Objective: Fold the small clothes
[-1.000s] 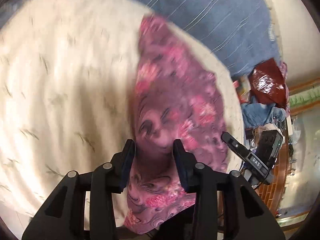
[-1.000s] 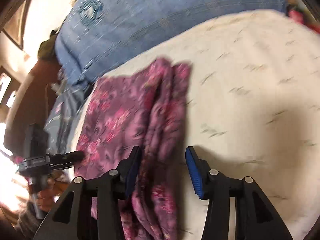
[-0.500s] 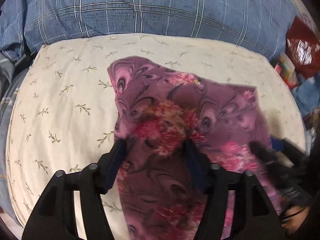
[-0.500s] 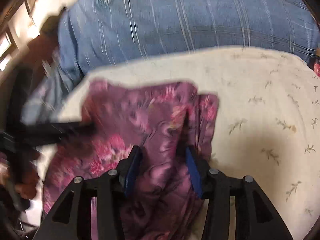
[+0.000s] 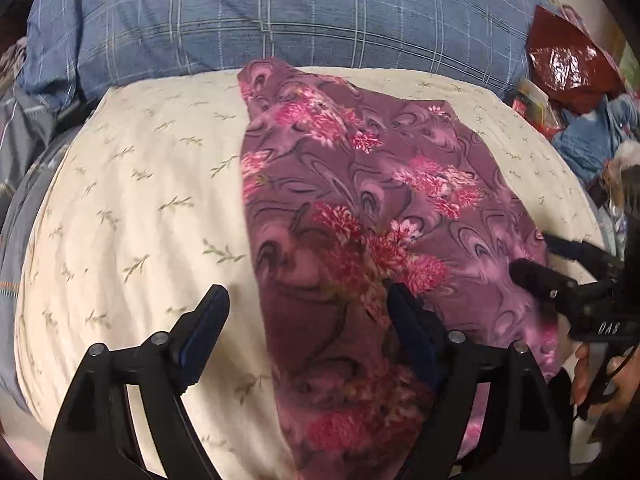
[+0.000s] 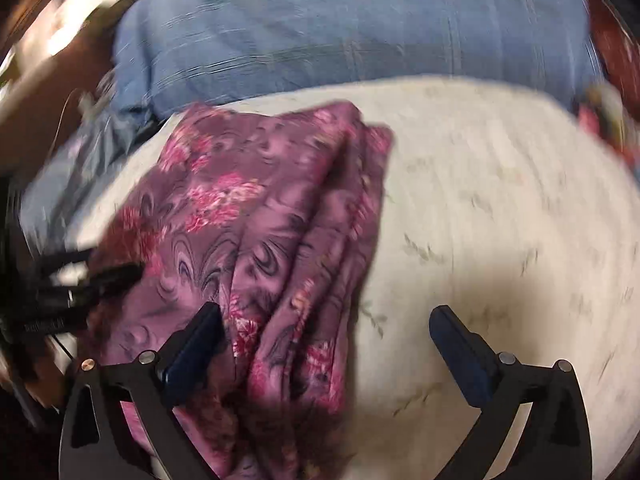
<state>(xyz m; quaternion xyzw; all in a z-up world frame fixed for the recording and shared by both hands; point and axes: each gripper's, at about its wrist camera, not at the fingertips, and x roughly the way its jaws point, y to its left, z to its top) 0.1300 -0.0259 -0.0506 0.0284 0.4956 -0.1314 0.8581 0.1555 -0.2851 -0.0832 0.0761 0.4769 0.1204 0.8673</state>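
Black plastic fingers with blue pads frame both views. Nearest, the left gripper is spread wide, holding nothing, straddling the left edge of a purple floral cloth garment. The right gripper is also spread wide and empty, its left finger over the garment's bunched folds. The garment lies on a cream leaf-print cushion, reaching from its near edge to its far edge. Beyond sits a blue checked pillow; a dark red shiny bag lies past the far right corner.
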